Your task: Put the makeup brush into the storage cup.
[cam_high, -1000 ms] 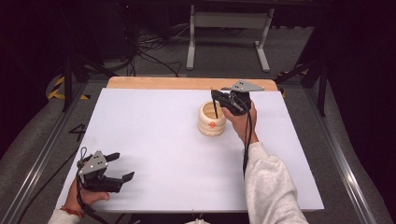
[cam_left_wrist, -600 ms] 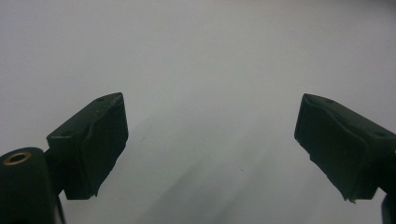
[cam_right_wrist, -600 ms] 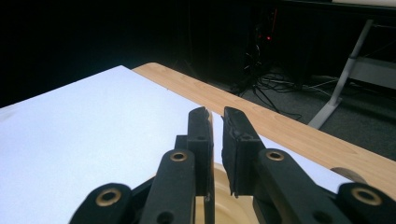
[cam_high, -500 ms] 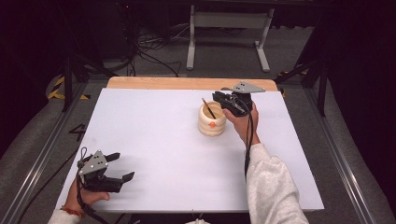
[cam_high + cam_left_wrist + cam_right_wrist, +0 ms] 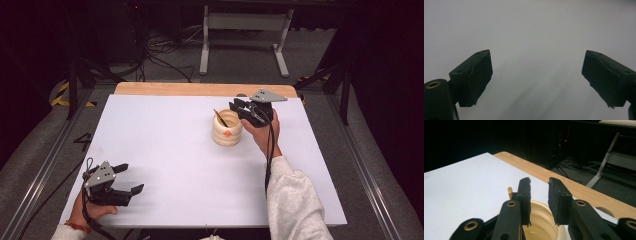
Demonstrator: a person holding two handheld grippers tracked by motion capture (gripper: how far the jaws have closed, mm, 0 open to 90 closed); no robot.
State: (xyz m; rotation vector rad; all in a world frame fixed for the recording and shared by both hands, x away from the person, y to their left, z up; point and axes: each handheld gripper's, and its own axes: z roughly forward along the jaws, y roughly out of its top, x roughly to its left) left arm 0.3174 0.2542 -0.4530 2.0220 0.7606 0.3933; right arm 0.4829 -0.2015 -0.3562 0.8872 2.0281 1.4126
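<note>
So my right gripper (image 5: 239, 107) hangs just over the rim of the cream ridged cup (image 5: 227, 131), jaws a little apart with nothing between them. A thin wooden stick (image 5: 220, 117) leans inside the cup, just beside my left jaw. My left gripper (image 5: 127, 177) rests wide open on the white table (image 5: 165, 145), well away from the cup

Stick's (image 5: 220, 117) lower end hidden inside the cream pot (image 5: 226, 134).
</note>
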